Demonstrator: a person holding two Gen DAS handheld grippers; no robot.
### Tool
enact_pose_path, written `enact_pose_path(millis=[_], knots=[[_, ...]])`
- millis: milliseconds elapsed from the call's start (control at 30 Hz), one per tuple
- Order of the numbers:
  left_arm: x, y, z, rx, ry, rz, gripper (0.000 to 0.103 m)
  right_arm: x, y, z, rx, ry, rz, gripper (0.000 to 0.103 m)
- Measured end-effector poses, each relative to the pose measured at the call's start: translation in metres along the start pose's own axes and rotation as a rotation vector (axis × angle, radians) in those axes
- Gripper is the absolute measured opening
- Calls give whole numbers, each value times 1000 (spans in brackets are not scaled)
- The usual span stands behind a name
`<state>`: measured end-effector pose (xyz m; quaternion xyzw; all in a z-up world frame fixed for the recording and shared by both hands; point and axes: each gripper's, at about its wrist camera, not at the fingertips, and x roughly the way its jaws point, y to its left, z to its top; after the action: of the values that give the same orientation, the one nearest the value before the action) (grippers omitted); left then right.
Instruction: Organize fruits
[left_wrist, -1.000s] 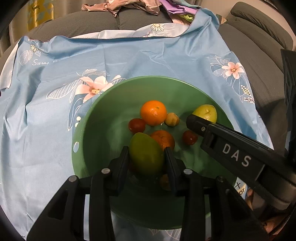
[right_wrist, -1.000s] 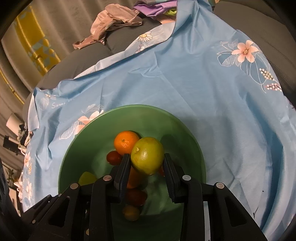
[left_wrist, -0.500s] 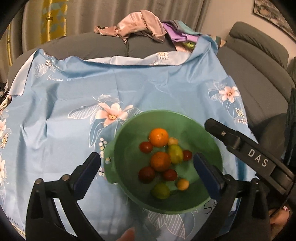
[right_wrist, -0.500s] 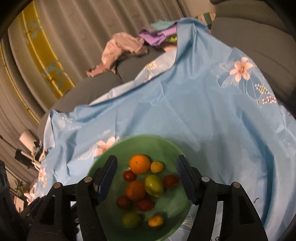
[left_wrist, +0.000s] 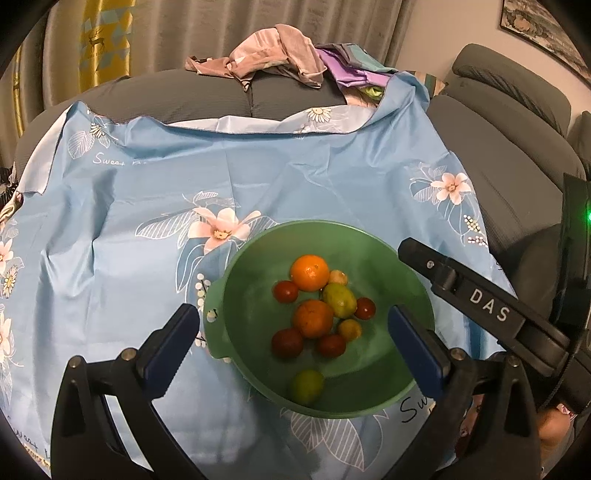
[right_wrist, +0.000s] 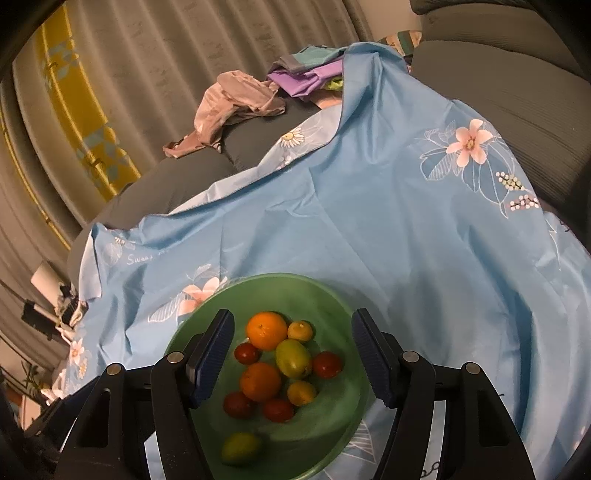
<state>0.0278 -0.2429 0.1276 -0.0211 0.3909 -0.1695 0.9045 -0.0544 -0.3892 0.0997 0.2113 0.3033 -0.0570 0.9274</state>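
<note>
A green bowl (left_wrist: 255, 280) (right_wrist: 332, 295) sits on a blue flowered cloth. It holds several fruits: two oranges (left_wrist: 309, 272) (right_wrist: 266, 330), a green-yellow mango (left_wrist: 339, 300) (right_wrist: 293, 358), dark red fruits (left_wrist: 287, 342), small yellow ones and a green lime (left_wrist: 306, 386) (right_wrist: 241, 448). My left gripper (left_wrist: 295, 350) is open and empty, raised above the bowl. My right gripper (right_wrist: 291, 362) is open and empty above the bowl too; its body shows at the right of the left wrist view (left_wrist: 487, 310).
The blue cloth (left_wrist: 147, 192) (right_wrist: 406, 229) covers a grey sofa. Crumpled clothes (left_wrist: 273, 55) (right_wrist: 236, 107) lie on the sofa back. A grey armrest (left_wrist: 517, 122) rises at the right. Curtains hang behind.
Both grippers let go of the green-yellow fruits they held, opened wide and pulled up and back from the bowl. The fruits now lie in the bowl.
</note>
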Motion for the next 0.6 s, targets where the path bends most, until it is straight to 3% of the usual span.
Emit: enact_pose_path(millis=[600], knots=[[6,-4,-5,24,10,32,102,4,2,-2,-14,20,-34,67]])
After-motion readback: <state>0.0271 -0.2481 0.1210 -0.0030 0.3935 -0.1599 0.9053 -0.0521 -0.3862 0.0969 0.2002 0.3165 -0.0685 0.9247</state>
